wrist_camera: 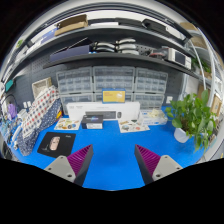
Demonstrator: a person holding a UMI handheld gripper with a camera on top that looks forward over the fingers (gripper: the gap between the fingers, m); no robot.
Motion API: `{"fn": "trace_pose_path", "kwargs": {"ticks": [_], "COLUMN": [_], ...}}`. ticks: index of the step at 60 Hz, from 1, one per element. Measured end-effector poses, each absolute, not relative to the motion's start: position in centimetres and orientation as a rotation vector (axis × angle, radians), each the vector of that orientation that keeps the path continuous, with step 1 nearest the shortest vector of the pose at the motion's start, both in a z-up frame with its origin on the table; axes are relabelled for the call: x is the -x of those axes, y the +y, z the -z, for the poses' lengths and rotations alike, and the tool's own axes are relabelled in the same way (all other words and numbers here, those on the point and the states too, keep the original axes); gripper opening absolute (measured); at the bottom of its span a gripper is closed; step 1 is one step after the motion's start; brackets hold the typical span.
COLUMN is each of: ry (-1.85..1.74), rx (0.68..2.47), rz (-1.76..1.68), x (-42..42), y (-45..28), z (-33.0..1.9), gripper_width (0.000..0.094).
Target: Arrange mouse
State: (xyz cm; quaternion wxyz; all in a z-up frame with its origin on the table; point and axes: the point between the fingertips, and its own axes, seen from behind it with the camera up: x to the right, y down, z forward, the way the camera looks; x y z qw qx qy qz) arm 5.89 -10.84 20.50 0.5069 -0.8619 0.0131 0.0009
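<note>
A mouse [53,143] lies on a black mouse mat [56,144] on the blue table [110,145], to the left and ahead of my left finger. My gripper [112,160] is open and empty, raised over the blue table with bare table between its purple pads. The left fingertip [80,158] is a short way right of the mat.
A potted plant [190,112] stands at the right. Trays and boxes [133,125] line the far edge of the table, with a grey device [94,121] among them. Drawer cabinets [110,82] and shelves stand behind. A checkered chair [38,112] is at the left.
</note>
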Motion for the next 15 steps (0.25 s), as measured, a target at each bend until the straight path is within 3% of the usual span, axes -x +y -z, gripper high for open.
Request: {"fn": "trace_pose_path", "kwargs": {"ticks": [15], "ry": [0.062], "rx": [2.073], "rz": [-0.011], "x": [-6.97], "y": [-11.55], "z": [-20.43], "gripper_width": [0.0836]}}
